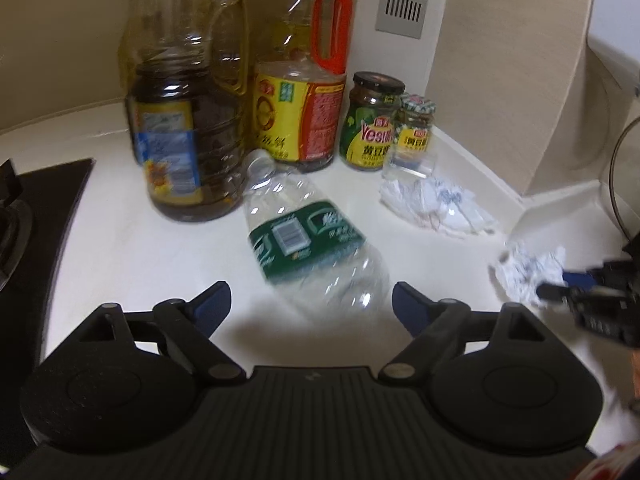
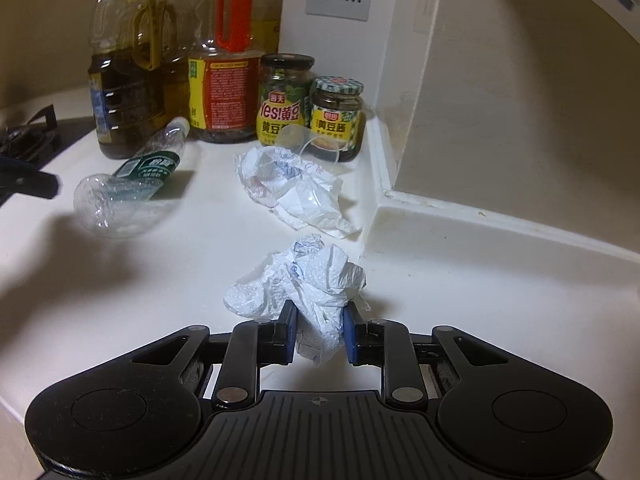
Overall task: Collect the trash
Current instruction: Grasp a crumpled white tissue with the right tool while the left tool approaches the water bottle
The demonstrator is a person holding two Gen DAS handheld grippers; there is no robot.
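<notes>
Left wrist | left gripper [image 1: 312, 304] spread | bottle [image 1: 308, 240] at 12, neck toward 11 | right gripper [image 2: 319, 334] pinching tissue [image 2: 308, 284]

Two large oil jugs [image 1: 188, 136] [image 1: 300, 108] and two sauce jars [image 2: 285, 100] [image 2: 337, 116] stand against the wall beside a gas stove [image 1: 24, 216].

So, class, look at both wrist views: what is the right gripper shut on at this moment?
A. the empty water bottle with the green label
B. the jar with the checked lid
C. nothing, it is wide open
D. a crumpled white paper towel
D: in the right wrist view the right gripper has its blue pads pressed against the crumpled paper towel on both sides, while the water bottle lies apart on the counter.
</notes>
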